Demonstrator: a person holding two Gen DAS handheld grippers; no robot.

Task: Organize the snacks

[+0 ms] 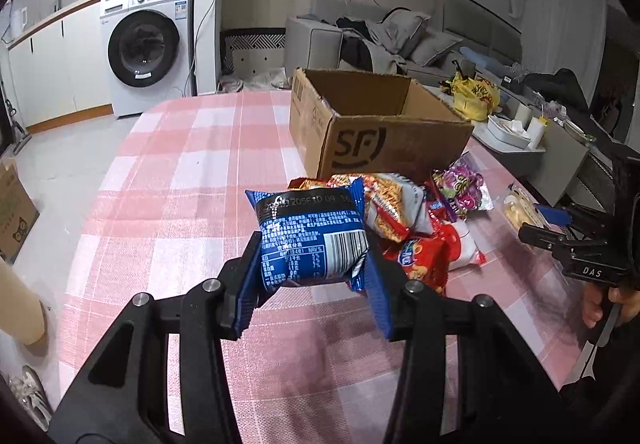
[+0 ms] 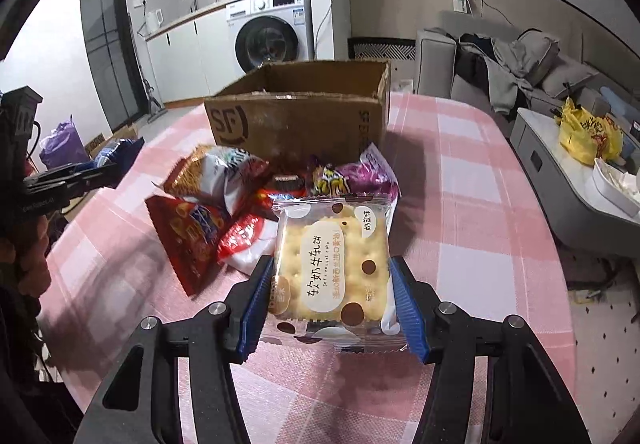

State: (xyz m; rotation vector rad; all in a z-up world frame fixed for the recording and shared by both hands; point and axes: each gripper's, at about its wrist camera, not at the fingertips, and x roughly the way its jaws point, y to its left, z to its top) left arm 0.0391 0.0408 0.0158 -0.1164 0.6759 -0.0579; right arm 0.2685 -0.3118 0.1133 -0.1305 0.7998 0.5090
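Note:
My left gripper is shut on a blue snack packet, held off the pink checked tablecloth. My right gripper is shut on a clear packet of soft nougat crackers, its blue pads pressing both sides. A pile of snacks lies in front of an open SF cardboard box: a red packet, a noodle packet and a purple packet. In the left wrist view the right gripper shows at the right edge with the cracker packet.
The table edge curves round on the left and right. A low side table with a yellow bag and a white dish stands to the right. A sofa and a washing machine are beyond. A carton sits on the floor at left.

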